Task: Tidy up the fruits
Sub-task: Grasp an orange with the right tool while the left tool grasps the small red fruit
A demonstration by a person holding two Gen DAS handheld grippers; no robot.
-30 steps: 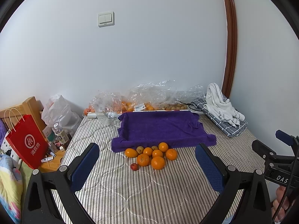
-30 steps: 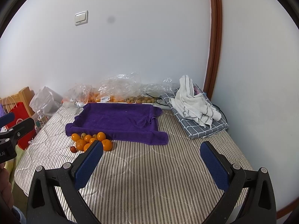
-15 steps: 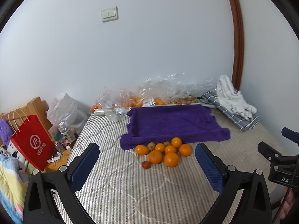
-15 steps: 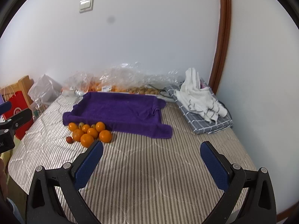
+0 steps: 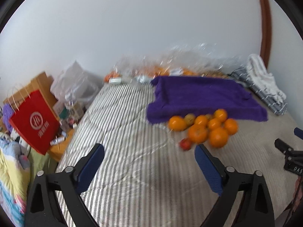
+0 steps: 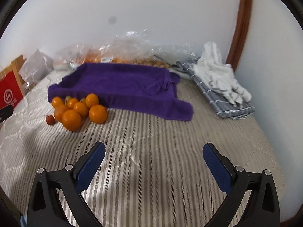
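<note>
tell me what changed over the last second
Both claws, left and right, have come closer to the oranges, which look larger in both views. Nothing was taken hold of; both claws stay open and empty. The fruit and purple towel lie where they were on the bed.

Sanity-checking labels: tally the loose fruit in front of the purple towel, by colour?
Orange fruit: 7
Brownish fruit: 2
Red fruit: 1
Total: 10
Bagged fruit behind the towel is not counted because it is too blurred.
</note>
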